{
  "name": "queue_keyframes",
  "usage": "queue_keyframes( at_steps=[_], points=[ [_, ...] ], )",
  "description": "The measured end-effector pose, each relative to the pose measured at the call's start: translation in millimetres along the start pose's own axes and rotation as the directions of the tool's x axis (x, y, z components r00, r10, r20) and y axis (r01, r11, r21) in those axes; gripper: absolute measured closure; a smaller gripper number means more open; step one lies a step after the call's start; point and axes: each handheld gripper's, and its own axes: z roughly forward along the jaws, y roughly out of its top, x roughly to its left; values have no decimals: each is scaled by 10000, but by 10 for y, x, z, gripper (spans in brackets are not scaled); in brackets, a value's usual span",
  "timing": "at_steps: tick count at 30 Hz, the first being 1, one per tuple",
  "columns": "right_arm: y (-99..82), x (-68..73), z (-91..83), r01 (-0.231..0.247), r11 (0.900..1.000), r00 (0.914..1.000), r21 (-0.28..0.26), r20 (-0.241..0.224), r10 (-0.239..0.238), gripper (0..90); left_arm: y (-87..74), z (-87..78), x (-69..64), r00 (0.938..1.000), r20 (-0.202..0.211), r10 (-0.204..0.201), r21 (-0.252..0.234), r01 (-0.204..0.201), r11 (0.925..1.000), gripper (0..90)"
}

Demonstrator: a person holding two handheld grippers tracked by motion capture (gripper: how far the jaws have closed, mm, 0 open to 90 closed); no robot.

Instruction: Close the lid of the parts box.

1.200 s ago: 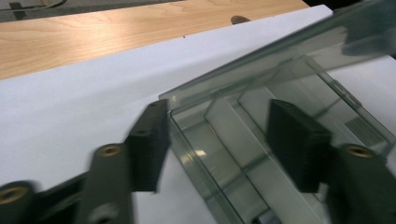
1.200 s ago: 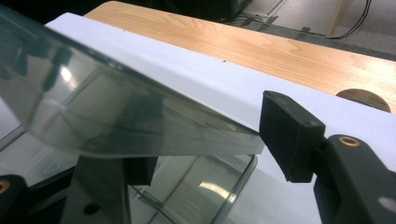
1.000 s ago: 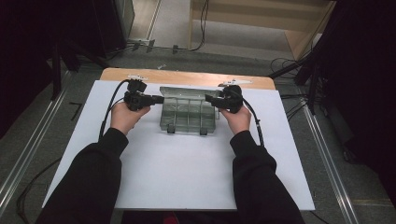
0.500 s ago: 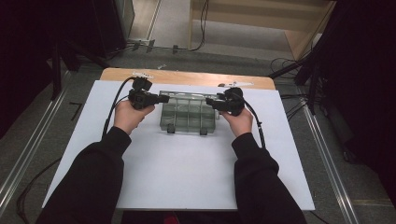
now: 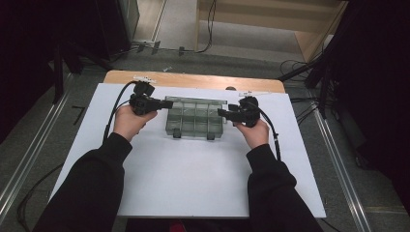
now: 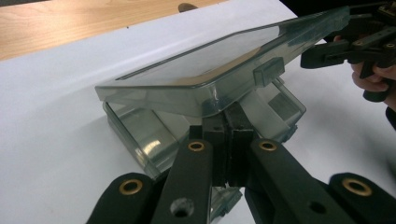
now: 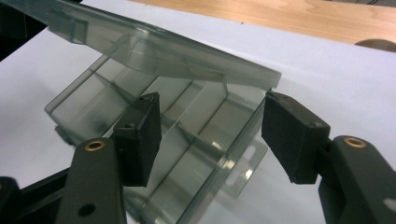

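Two tongs work a clear plastic box (image 5: 195,117) in the middle of the high view. The left gripper (image 6: 229,140) is pinched shut under its lid (image 6: 210,79). The right gripper (image 7: 210,128) stands wide around the tray wall. Light, stiff, slippery; hold the edges.

Clear, smoke-tinted plastic for the compartment box (image 5: 195,117), smooth and glossy, with light glinting off the lid (image 6: 205,70) and the inner dividers (image 7: 187,123). Matt black plastic on the left gripper (image 6: 232,140) and right gripper (image 7: 212,128), with dull, rubbery-looking pads and small brass-coloured rivets. Smooth, matt white sheet (image 5: 193,169) over the pale, faintly grained wooden table (image 5: 193,80). Dark matt cloth sleeves (image 5: 92,179).
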Motion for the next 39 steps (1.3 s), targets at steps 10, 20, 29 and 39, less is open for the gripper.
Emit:
queue_keyframes(
  at_steps=[10, 20, 29, 39],
  points=[
    [-140, 26, -178, -23, 9998, 9997, 212, -251, 28, 380, -65, -192, -74, 9997, 139, 210, 200, -213, 9996, 900],
    [-260, 40, -287, 107, 9991, 9994, 416, -322, -94, 384, -49, -221, -136, 9990, 124, 420, -21, -419, 9991, 900],
    [-303, 82, -393, 203, 9988, 9993, 438, -320, -189, 391, -101, -14, -129, 9987, 131, 499, 16, -500, 9987, 900],
    [-323, 119, -374, 358, 9981, 9988, 501, -355, -341, 393, -302, 161, -122, 9985, 126, 537, 189, -540, 9984, 900]
  ],
)
